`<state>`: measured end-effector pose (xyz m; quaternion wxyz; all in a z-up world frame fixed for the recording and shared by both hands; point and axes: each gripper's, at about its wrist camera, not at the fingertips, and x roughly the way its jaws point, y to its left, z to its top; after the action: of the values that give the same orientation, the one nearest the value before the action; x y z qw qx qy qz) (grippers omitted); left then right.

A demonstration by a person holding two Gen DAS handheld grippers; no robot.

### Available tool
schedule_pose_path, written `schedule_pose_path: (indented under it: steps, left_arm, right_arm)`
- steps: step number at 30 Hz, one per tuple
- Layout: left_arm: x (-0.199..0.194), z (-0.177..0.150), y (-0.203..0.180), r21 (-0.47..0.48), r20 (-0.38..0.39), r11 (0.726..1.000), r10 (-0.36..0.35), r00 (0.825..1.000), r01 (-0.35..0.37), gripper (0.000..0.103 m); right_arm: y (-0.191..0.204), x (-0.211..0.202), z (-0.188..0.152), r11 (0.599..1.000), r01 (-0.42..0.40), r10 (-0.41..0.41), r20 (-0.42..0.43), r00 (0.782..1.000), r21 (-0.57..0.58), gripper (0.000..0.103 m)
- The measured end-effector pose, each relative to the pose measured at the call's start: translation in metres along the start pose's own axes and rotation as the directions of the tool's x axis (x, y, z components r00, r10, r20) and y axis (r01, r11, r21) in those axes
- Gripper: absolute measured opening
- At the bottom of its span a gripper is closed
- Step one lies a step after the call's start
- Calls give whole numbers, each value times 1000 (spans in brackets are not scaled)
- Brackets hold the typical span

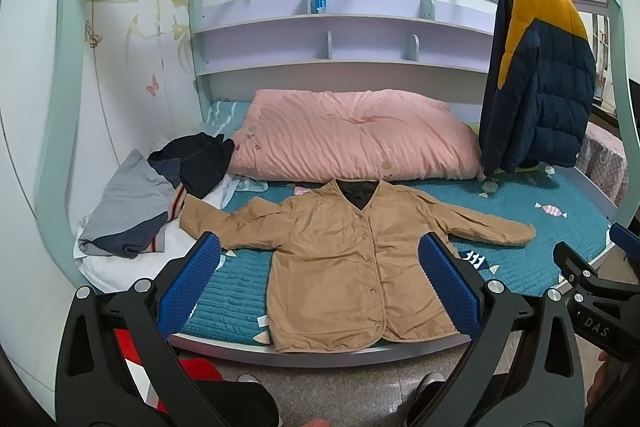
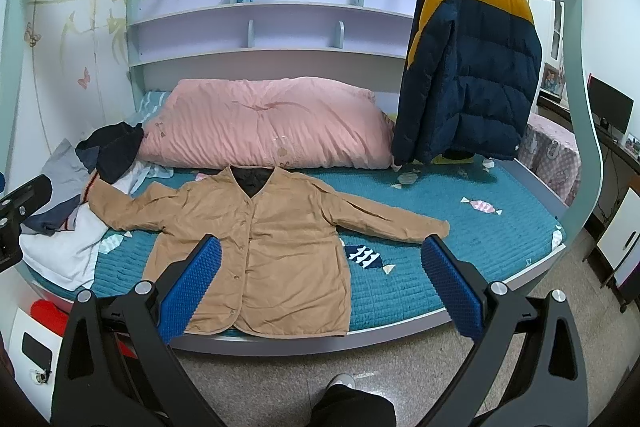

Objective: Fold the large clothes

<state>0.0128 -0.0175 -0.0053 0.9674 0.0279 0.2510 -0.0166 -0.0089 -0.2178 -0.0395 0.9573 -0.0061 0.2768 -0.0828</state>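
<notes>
On the right tool's (image 1: 592, 291) black body, white lettering "DAS".

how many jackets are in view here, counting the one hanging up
2. A tan button-front jacket lies spread flat on the teal quilted bed cover, sleeves out. A navy and mustard puffer jacket hangs at the bed's right end. The clothes pile at left may hide more.

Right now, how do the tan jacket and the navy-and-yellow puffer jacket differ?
The tan jacket lies flat on the bed, sleeves spread; the puffer jacket hangs upright from a rail. The tan jacket is thin and one colour; the puffer jacket is thick, quilted, two-toned. Neither is folded or held by a gripper.
</notes>
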Motion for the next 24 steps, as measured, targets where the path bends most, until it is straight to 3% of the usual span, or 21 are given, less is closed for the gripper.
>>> schedule_pose_path:
  steps: [13,18,24]
  left_arm:
    - [68,-4,1,7,-84,1000,-24,996,25,99]
    - [124,-9,14,-15,-143,1000,-25,989,23,99]
    - [205,-23,55,-18,-242,999,31,970,-36,99]
  right_arm:
    - [8,58,-1,1000,-18,18,-44,999,-4,96]
    - [29,107,4,999,-43,40,-74,996,-31,96]
    - [76,177,11,991,-104,96,-91,991,-80,96]
